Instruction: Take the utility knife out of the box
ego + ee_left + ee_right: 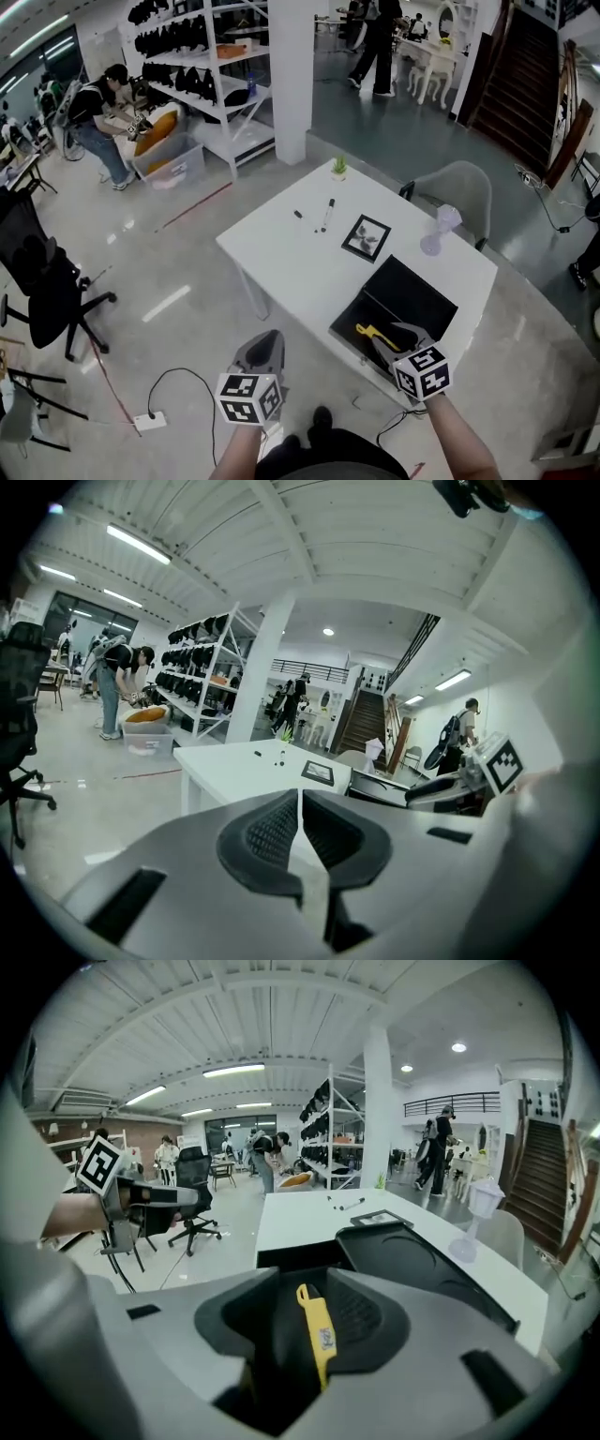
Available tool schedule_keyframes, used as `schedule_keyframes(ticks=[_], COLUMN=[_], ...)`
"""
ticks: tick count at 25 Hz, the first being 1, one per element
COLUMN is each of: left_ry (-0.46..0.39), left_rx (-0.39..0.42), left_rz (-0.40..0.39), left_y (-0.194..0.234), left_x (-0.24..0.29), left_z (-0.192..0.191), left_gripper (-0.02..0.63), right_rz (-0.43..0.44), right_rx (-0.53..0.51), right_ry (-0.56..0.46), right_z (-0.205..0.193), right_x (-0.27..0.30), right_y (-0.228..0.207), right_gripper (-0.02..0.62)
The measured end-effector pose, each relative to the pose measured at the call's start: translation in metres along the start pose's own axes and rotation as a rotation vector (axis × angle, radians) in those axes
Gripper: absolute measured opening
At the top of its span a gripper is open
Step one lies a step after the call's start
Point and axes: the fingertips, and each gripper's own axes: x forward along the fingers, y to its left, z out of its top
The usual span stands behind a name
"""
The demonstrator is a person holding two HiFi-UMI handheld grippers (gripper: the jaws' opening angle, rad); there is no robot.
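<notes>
Grips knife (pixel 319 1331) in the jaws of right gripper (pixel 384 339) over the open box (pixel 418 298) at bench (pixel 286 255) near right. Holds left gripper (pixel 266 337) off the bench, near left, jaws clenched, empty.

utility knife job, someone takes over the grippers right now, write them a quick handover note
The right gripper has its jaws shut on the yellow utility knife.
The left gripper has its jaws shut and empty, and is held over the floor, off the table.
The box is black and open, with its lid laid back, at the table's near right corner.
Done: the knife is gripped. In the head view it sits over the box opening; whether it has cleared the rim cannot be told.
Left: lift it clear and bring it out of the box.
</notes>
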Motion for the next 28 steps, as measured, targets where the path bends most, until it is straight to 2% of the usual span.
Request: schedule_keyframes(ticks=[6,20,28], left_ry=[0.001,-0.001,0.001], left_rx=[-0.032,-0.087,-0.123], left_rz=[0.043,0.114,0.152], left_y=[0.007,0.026,0.036], left_x=[0.004,-0.006,-0.015], left_z=[-0.006,-0.015,-0.025], left_gripper=[0.020,0.020,0.020], right_rz=[0.050,0.061,0.038], right_rx=[-0.063,-0.253,-0.263], right_ry=[0.130,0.329,0.400], right_z=[-0.020,-0.044,-0.059], right_x=[0.026,0.065,0.075], right_y=[-0.003,0.000,-0.008], right_gripper=[0.156,0.158,0.166])
